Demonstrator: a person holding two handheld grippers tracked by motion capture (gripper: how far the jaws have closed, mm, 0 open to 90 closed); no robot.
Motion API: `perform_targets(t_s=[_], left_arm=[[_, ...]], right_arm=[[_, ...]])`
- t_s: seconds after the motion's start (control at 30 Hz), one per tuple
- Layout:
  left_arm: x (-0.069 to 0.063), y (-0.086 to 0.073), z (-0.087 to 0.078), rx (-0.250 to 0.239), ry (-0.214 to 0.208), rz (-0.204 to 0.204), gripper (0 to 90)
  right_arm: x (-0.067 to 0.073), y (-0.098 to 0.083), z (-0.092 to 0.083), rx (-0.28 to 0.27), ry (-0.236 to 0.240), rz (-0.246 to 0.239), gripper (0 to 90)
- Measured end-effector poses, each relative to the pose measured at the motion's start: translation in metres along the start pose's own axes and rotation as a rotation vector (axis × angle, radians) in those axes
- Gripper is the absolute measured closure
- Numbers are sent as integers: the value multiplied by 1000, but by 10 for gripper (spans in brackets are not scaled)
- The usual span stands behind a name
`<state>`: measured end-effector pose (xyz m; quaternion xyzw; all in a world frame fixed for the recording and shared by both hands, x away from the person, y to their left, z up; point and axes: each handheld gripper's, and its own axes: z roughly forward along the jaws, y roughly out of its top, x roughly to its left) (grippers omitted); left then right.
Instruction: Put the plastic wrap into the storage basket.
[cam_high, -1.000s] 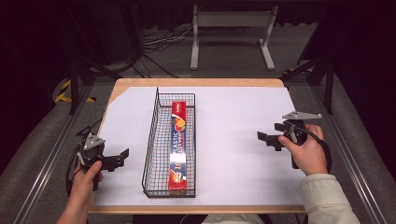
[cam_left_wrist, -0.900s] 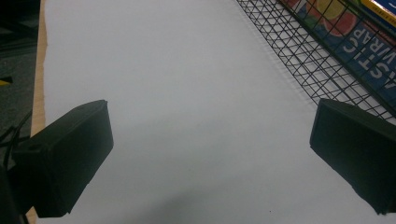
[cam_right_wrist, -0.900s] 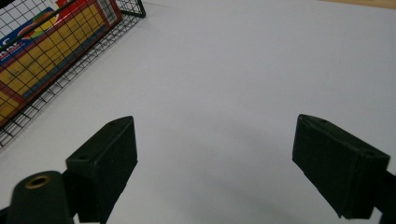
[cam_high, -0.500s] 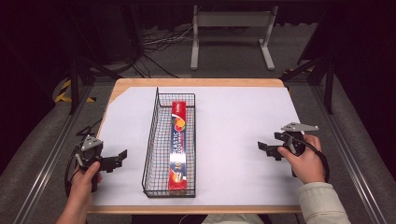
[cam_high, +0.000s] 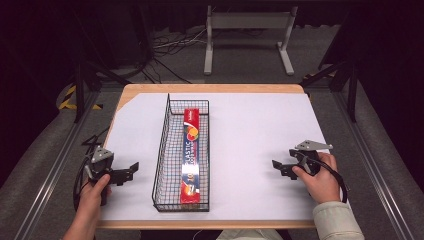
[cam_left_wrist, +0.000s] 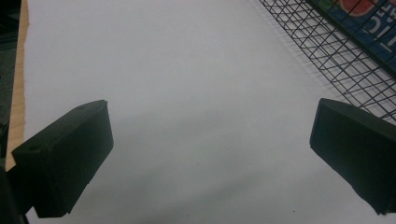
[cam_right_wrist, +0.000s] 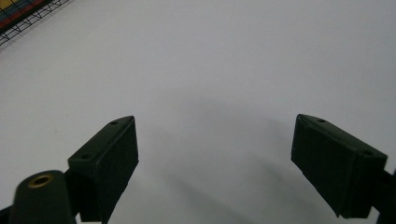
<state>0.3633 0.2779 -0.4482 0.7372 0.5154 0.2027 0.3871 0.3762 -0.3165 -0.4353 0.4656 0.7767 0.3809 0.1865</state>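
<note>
Red box (cam_high: 190, 155) (lettering blurred) in wire basket (cam_high: 162, 155)

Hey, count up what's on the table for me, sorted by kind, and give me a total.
Wire basket: 1
Plastic wrap box, lying in the basket: 1
Handheld grippers, left gripper and right gripper, both open: 2
Total: 4
</note>
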Motion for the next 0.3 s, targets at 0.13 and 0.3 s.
perform_targets(t_s=[0.13, 0.3], left_arm=[[1, -2, 2, -3, -1, -3, 1], [3, -3, 6, -7, 0, -9, 1]], right_arm=[[0, -4, 3, 19, -7, -8, 155], [0, -6, 1, -3, -4, -13, 154]])
